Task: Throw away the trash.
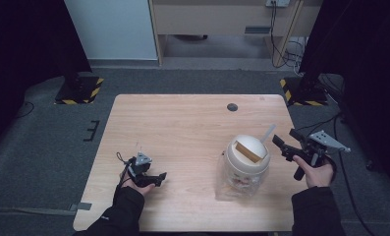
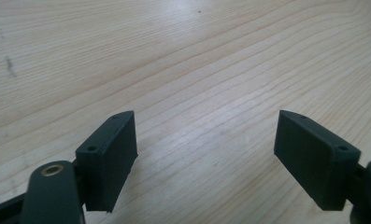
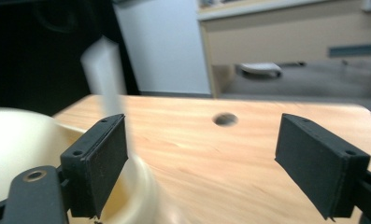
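Even overhead light on the table [image 1: 182,128], dark edges around it, jar lid [image 3: 15,154] blurred just beside the right gripper [image 3: 202,163], soft shadows.

Cream lid [image 1: 249,149], light woodgrain table [image 1: 182,128], black fingers [image 2: 109,158]

Jar [image 1: 244,167] on table [image 1: 182,123], front right; hole [image 1: 232,107] behind.

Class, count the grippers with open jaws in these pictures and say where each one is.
2. The left gripper lies low at the table's near-left; the right gripper hovers right of the jar.
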The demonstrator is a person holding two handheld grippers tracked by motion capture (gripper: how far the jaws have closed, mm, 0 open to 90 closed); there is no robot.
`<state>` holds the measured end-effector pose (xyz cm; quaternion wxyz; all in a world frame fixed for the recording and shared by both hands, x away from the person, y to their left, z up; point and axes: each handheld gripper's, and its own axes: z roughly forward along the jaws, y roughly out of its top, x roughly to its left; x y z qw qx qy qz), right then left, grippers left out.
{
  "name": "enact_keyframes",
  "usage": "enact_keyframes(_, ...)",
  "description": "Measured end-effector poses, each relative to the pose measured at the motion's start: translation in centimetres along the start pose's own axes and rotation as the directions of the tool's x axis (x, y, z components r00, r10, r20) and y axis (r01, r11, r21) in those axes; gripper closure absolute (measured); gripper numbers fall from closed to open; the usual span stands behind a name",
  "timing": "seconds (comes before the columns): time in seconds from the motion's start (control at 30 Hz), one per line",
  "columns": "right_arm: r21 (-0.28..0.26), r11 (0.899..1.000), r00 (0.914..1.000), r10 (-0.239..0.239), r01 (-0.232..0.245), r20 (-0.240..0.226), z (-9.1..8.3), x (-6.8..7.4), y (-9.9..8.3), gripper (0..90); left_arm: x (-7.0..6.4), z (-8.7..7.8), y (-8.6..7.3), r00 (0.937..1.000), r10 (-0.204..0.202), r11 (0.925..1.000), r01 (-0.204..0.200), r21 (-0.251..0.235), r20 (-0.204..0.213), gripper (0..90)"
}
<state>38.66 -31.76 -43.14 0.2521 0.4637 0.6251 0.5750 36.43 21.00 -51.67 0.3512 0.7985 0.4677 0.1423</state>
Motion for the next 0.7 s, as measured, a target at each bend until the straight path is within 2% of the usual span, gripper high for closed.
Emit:
enact_keyframes(0.13, 0.108, 0.994, 0.9985, -0.009, 0.003, 0.053, 0.5, -1.5, -2.4, 15.2, 0.7, -0.1, -0.1, 0.9997, -0.015, 0.9998, 0.015, 0.009, -0.021, 20.0)
enact_keyframes(0.23, 0.208, 0.978, 0.9969, -0.025, 0.009, 0.075, 0.9, -2.4, -4.2, 15.1, 1.2, -0.2, -0.1, 0.9992, -0.023, 0.9997, 0.023, 0.011, -0.034, 19.1)
enact_keyframes(0.3, 0.279, 0.960, 0.9952, -0.042, 0.016, 0.088, 1.2, -3.0, -5.2, 15.1, 1.6, -0.2, -0.2, 0.9987, -0.018, 0.9997, 0.019, 0.013, -0.047, 18.6)
enact_keyframes(0.4, 0.350, 0.936, 0.9938, -0.061, 0.025, 0.092, 1.5, -3.5, -6.3, 14.7, 2.3, -0.3, -0.3, 0.9974, -0.019, 0.9996, 0.020, 0.018, -0.069, 18.2)
enact_keyframes(0.47, 0.400, 0.916, 0.9923, -0.087, 0.045, 0.088, 1.6, -3.8, -6.9, 14.4, 2.7, -0.3, -0.4, 0.9963, -0.013, 0.9994, 0.016, 0.029, -0.085, 18.2)
enact_keyframes(0.57, 0.440, 0.896, 0.9899, -0.108, 0.057, 0.092, 1.7, -3.9, -7.4, 13.4, 3.3, -0.3, -0.6, 0.9945, -0.015, 0.9987, 0.020, 0.047, -0.104, 18.2)
enact_keyframes(0.6, 0.446, 0.893, 0.9887, -0.114, 0.059, 0.097, 1.7, -3.9, -7.5, 12.9, 3.4, -0.3, -0.7, 0.9939, -0.015, 0.9981, 0.022, 0.057, -0.109, 18.2)
enact_keyframes(0.67, 0.464, 0.883, 0.9836, -0.142, 0.076, 0.111, 1.8, -4.2, -7.6, 12.2, 3.7, -0.2, -0.8, 0.9932, -0.015, 0.9978, 0.022, 0.062, -0.116, 17.7)
enact_keyframes(0.7, 0.480, 0.874, 0.9804, -0.155, 0.078, 0.122, 1.8, -4.4, -7.8, 12.1, 3.8, -0.2, -0.8, 0.9926, -0.015, 0.9978, 0.022, 0.062, -0.120, 17.0)
